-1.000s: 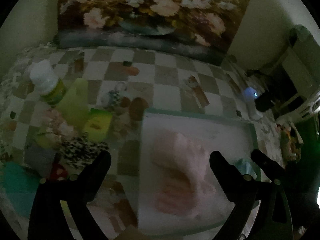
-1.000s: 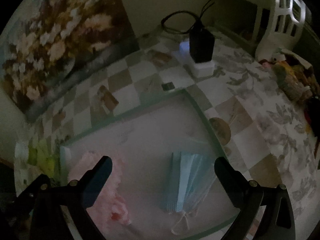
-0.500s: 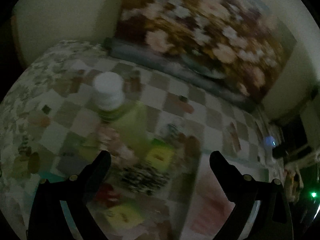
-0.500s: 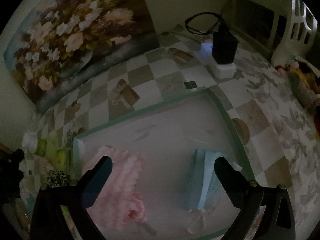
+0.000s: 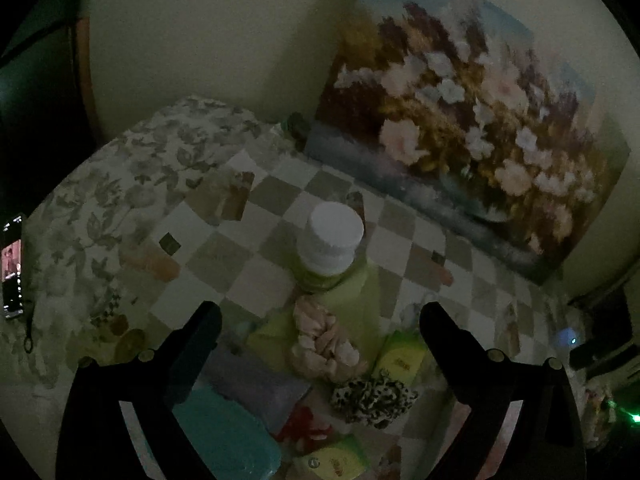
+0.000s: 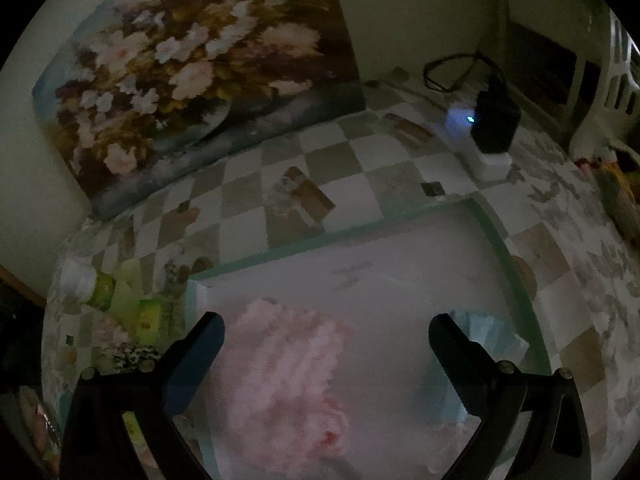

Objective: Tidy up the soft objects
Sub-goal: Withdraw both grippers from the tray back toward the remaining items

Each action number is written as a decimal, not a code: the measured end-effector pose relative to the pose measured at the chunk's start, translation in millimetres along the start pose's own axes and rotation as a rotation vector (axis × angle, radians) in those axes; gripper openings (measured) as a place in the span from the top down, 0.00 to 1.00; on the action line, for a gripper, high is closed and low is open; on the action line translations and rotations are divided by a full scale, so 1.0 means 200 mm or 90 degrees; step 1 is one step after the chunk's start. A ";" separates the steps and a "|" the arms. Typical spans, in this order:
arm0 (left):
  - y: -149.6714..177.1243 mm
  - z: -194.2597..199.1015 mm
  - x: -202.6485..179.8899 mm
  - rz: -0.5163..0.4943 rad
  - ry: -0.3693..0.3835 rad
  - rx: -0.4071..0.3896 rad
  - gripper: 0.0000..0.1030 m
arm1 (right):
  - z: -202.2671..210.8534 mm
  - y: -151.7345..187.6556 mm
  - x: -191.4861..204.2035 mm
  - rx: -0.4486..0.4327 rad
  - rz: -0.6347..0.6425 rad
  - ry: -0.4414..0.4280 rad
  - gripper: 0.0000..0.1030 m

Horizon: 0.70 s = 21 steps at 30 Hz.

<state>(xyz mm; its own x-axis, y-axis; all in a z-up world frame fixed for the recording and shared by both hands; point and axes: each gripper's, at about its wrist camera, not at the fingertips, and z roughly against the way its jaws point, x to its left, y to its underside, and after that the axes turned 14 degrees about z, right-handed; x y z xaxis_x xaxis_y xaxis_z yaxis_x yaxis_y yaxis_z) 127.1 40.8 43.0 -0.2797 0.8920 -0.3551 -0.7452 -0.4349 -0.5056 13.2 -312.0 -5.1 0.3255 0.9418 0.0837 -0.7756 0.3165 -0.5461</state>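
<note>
In the dim left wrist view my open, empty left gripper (image 5: 320, 316) hovers over a heap of soft things: a pale pink scrunchie (image 5: 324, 340), a leopard-print scrunchie (image 5: 372, 396), a lilac cloth (image 5: 252, 380), a teal cloth (image 5: 224, 436) and a light green cloth (image 5: 356, 296). In the right wrist view my open, empty right gripper (image 6: 326, 328) is above a white tray (image 6: 400, 256) with a green rim. In the tray lie a fluffy pink cloth (image 6: 288, 372) and a light blue face mask (image 6: 492, 340).
A white-capped green bottle (image 5: 332, 244) stands behind the heap. Yellow-green packets (image 5: 400, 356) lie among the cloths. A flower painting (image 6: 192, 72) leans on the wall. A black charger on a white power strip (image 6: 492, 128) sits at the table's far right. A phone (image 5: 12, 264) lies at the left edge.
My left gripper has swung left, away from the tray and over the heap by the bottle. My right gripper has pulled back and left a little, so the pink cloth now lies between its fingers.
</note>
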 end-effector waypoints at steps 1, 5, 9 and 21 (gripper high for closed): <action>0.00 0.00 0.01 0.002 0.002 -0.001 0.03 | 0.00 -0.01 0.02 -0.005 0.000 -0.013 0.00; -0.02 0.00 0.03 0.009 0.015 -0.008 0.03 | 0.02 -0.03 0.12 -0.023 0.017 -0.043 0.00; -0.03 0.00 0.05 0.003 0.004 -0.019 0.03 | 0.04 -0.05 0.26 -0.047 0.073 -0.041 0.00; -0.05 -0.08 0.10 0.008 0.014 0.015 0.03 | -0.04 -0.05 0.60 -0.041 0.179 -0.041 0.00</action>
<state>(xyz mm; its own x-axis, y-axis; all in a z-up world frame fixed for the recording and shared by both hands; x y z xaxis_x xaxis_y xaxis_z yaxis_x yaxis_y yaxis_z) 137.9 59.9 28.7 -0.2764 0.8833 -0.3787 -0.7561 -0.4431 -0.4817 64.9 -203.9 3.4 0.0666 0.9974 -0.0265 -0.7935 0.0368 -0.6074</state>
